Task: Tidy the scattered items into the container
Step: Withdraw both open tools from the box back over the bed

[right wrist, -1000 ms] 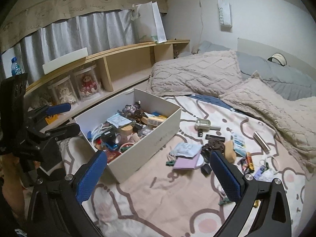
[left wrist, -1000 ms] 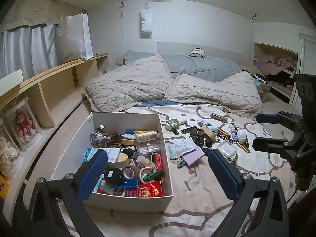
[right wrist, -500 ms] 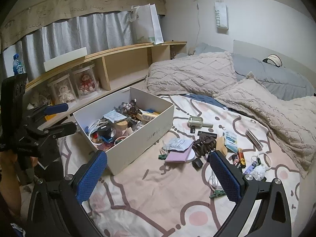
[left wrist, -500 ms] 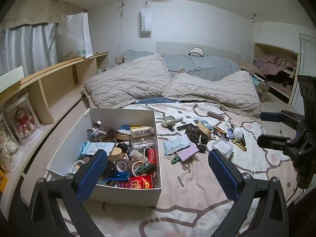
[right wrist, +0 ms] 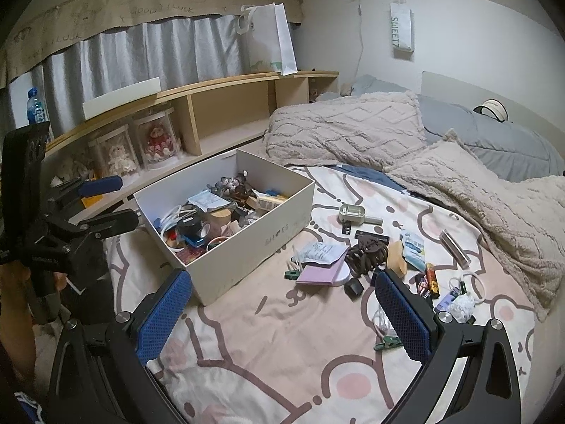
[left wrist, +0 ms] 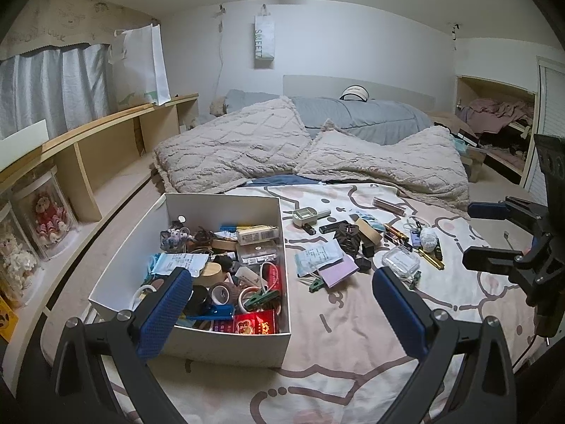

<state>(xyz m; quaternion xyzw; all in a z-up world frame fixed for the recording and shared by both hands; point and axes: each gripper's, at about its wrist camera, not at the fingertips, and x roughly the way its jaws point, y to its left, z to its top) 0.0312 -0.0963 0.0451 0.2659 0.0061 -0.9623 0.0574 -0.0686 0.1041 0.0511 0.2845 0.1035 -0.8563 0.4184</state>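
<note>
Hovering empty above the bedspread, left gripper and right gripper gape wide — cluttered shoebox between, purple notepad beside it.

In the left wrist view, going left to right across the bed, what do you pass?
White box → lilac notepad → black hair claw clip → clear plastic case → white fluffy ball → right claw.

matt cardboard box, fuzzy cloth blanket
</note>
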